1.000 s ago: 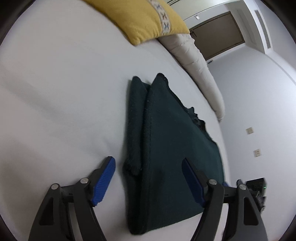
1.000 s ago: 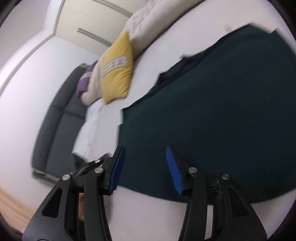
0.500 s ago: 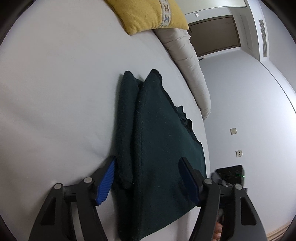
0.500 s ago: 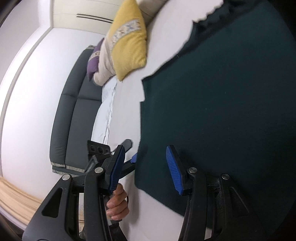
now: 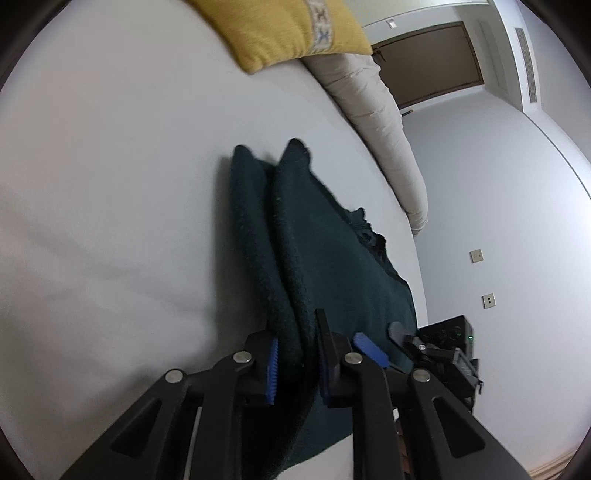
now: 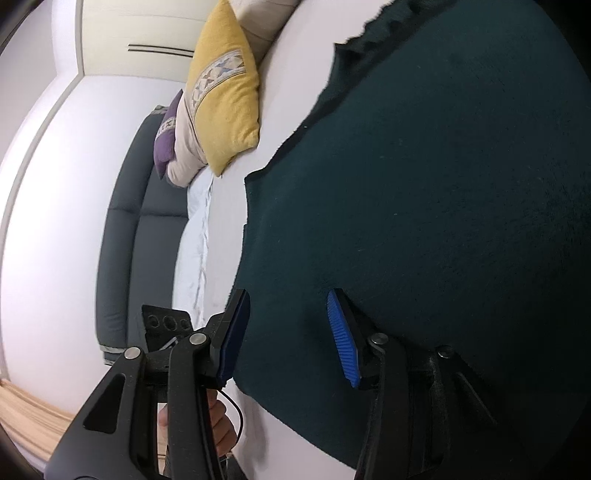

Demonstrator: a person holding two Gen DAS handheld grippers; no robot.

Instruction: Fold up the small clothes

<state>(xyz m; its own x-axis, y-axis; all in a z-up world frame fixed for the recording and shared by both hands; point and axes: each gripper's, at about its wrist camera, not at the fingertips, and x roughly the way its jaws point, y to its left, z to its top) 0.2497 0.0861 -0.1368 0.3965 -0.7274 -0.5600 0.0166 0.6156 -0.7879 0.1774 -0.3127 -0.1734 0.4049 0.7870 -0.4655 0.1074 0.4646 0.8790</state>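
A dark green fleece garment (image 5: 332,258) lies folded on the white bed (image 5: 110,184). My left gripper (image 5: 295,365) is shut on the garment's near folded edge, with cloth pinched between the blue pads. In the right wrist view the same garment (image 6: 443,184) fills the right side. My right gripper (image 6: 288,332) is open and straddles the garment's near edge, one pad off the cloth to the left and one on top. The other gripper shows in each view, at lower right (image 5: 443,347) and lower left (image 6: 166,325).
A yellow cushion (image 5: 288,29) and a beige rolled duvet (image 5: 384,129) lie at the far end of the bed. In the right wrist view a purple cushion (image 6: 168,136) and a grey sofa (image 6: 125,240) stand beyond the bed's left edge. A brown door (image 5: 428,62) is behind.
My left gripper has moved in and shut on the garment's folded edge. My right gripper has come closer over the near edge and stays open.
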